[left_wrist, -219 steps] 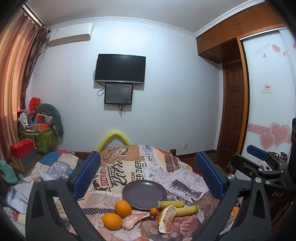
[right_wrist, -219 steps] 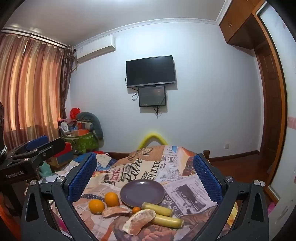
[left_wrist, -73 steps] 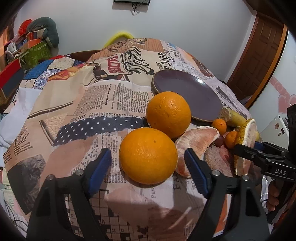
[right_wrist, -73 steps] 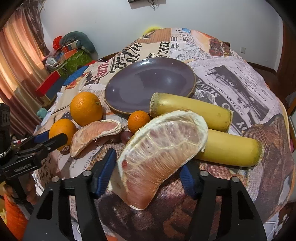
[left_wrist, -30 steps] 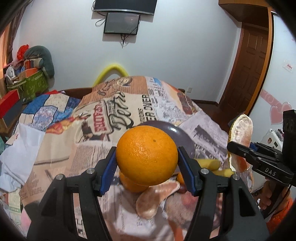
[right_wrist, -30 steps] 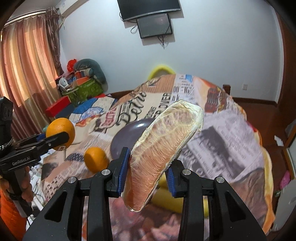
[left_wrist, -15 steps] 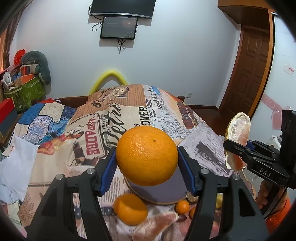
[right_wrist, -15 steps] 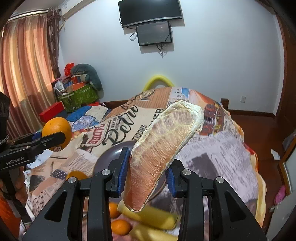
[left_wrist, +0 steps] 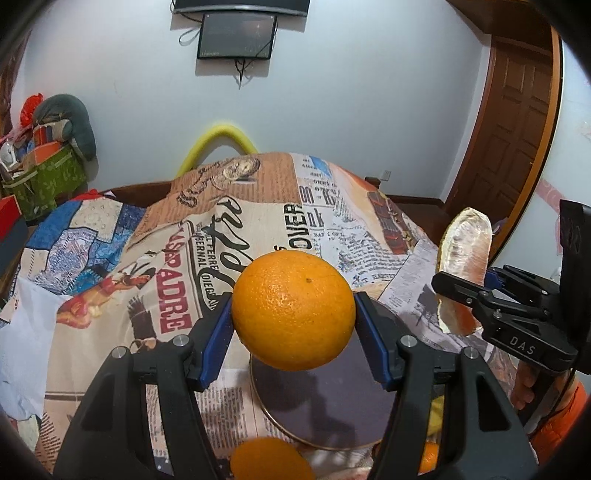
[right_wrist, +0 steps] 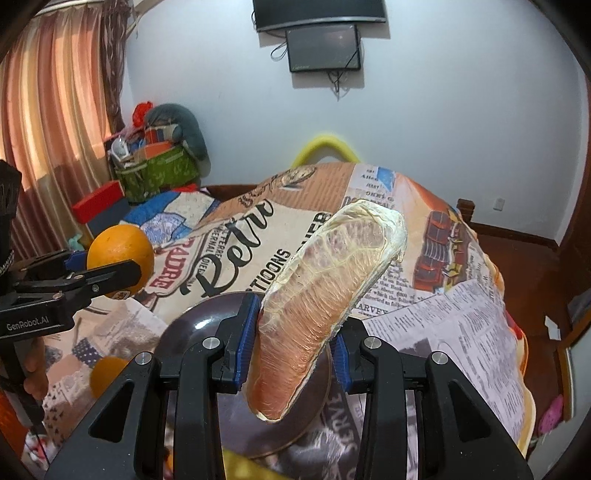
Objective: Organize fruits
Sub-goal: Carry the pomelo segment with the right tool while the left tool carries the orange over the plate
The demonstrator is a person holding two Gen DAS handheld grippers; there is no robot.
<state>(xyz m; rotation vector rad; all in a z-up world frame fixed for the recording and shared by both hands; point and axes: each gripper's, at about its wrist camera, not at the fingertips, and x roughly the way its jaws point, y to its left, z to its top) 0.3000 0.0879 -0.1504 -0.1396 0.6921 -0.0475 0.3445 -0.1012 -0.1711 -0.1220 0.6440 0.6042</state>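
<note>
- Room: pale wall with a television (left_wrist: pixel 240 5) and a smaller screen (left_wrist: pixel 236 37) mounted below it; wooden door (left_wrist: pixel 509 122) to the right, striped curtain (right_wrist: pixel 55 122) to the left, a green bin of clutter (right_wrist: pixel 155 173) against the wall.
- Tablecloth (left_wrist: pixel 258 206): newspaper and poster print, covering the whole work surface; a yellow curved chair back (left_wrist: pixel 218 142) shows behind the far edge.
- Plate (left_wrist: pixel 332 413): dark purple, round, lying flat on the cloth with nothing on it. Judged to be the collecting point, since both grippers hang above or beside it.
- Left gripper (left_wrist: pixel 293 330): jaws clamped on an orange (left_wrist: pixel 293 310), gripped at its widest part, likely so the round fruit cannot roll out. Held in the air over the plate's near side.
- Right gripper (right_wrist: pixel 291 341): jaws clamped on the lower half of a peeled pomelo wedge (right_wrist: pixel 325 288), which stands tilted, tip up. Pads press its flat faces, probably to spare the soft flesh. Held above the plate.
- Second orange (left_wrist: pixel 271 459): on the cloth, just beside the plate's near rim, not yet gathered.
- Small tangerine (left_wrist: pixel 428 456): partly hidden behind the left gripper's finger; little can be told of it.
</note>
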